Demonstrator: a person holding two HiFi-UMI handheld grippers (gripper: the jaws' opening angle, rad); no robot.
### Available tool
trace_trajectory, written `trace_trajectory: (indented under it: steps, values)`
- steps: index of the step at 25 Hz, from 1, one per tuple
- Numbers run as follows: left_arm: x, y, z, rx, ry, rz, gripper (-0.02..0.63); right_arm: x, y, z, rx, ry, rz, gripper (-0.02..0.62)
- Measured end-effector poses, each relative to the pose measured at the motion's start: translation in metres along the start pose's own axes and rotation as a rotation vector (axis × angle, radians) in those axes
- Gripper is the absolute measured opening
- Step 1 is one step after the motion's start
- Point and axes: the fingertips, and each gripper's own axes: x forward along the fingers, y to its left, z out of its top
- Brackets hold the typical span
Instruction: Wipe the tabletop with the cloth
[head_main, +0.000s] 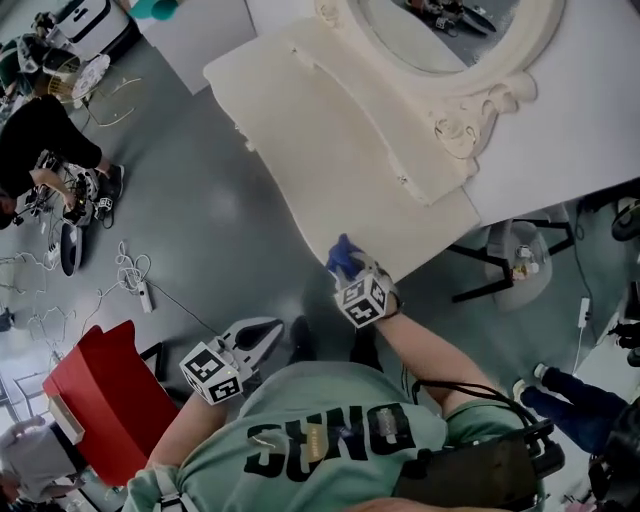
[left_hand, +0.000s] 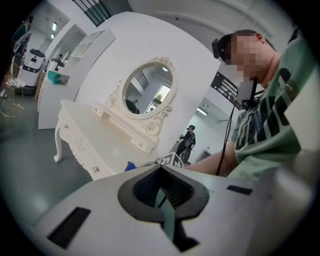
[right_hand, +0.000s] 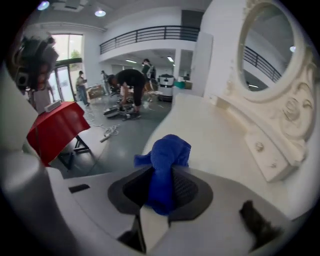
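Note:
A blue cloth (right_hand: 164, 170) is bunched between the jaws of my right gripper (right_hand: 162, 187), which is shut on it. In the head view the cloth (head_main: 344, 257) sits at the near edge of the cream dressing table's top (head_main: 340, 140), with the right gripper (head_main: 352, 272) just behind it. My left gripper (head_main: 258, 340) hangs low over the grey floor, away from the table; its jaws are closed together with nothing between them (left_hand: 162, 196). The left gripper view shows the whole table (left_hand: 95, 140) and a bit of the blue cloth (left_hand: 130, 165) at its edge.
An oval mirror (head_main: 440, 40) in an ornate frame stands at the back of the table, above a raised drawer shelf (head_main: 400, 130). A red box (head_main: 95, 395) is on the floor at left, with cables (head_main: 130, 275) and a crouching person (head_main: 40, 140). A round stool (head_main: 515, 255) stands at right.

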Motion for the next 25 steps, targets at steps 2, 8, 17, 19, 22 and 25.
trace_trajectory:
  steps: [2,8,17,19,22,25]
  values:
    - [-0.022,0.011,0.002,0.013,0.003,-0.011,0.001,0.002,0.063,0.009,-0.06,0.018,0.071,0.098]
    - [-0.045,0.032,0.01,0.026,-0.018,-0.023,0.002,-0.011,0.066,0.001,0.005,-0.031,0.087,0.1]
    - [0.018,-0.033,-0.006,0.028,-0.013,0.01,0.002,-0.101,-0.306,-0.16,0.355,0.066,-0.463,0.1]
    - [0.036,-0.051,-0.01,0.028,-0.021,0.038,0.002,-0.106,-0.342,-0.175,0.365,0.069,-0.494,0.101]
    - [0.059,-0.078,-0.016,0.02,-0.039,0.074,0.002,-0.103,-0.364,-0.19,0.43,0.039,-0.466,0.101]
    - [0.078,-0.101,-0.021,0.018,-0.054,0.102,0.002,-0.101,-0.358,-0.191,0.416,0.023,-0.422,0.1]
